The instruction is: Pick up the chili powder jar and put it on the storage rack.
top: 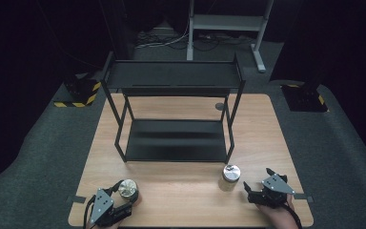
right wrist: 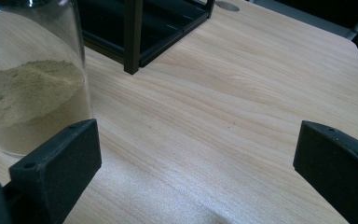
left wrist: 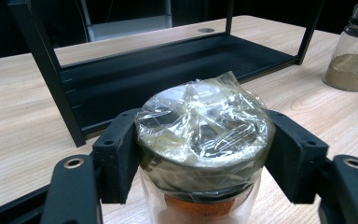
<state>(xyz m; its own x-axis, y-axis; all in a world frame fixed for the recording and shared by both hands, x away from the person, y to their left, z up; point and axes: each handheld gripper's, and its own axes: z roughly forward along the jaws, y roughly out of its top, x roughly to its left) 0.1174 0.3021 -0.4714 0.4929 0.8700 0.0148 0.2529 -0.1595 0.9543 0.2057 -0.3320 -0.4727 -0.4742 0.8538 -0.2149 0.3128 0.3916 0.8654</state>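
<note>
A wooden table (top: 190, 191) carries a black 2-tier rack (top: 174, 112). At its near left edge, the left gripper (top: 124, 202) clamps a foil-lidded jar (left wrist: 203, 140). The right gripper (top: 255, 191) gapes wide, empty, just beside a powder jar (top: 230, 177).

Rack (top: 174, 143) mid-table (top: 262, 143), one jar (top: 127, 189) front left, another jar (top: 230, 177) front right of it

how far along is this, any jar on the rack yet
Done: nothing shelved; the black rack holds no jars. In hand: the left gripper clamps the plastic-wrapped jar. Left: the right gripper is open beside the beige powder jar, not gripping it.
</note>
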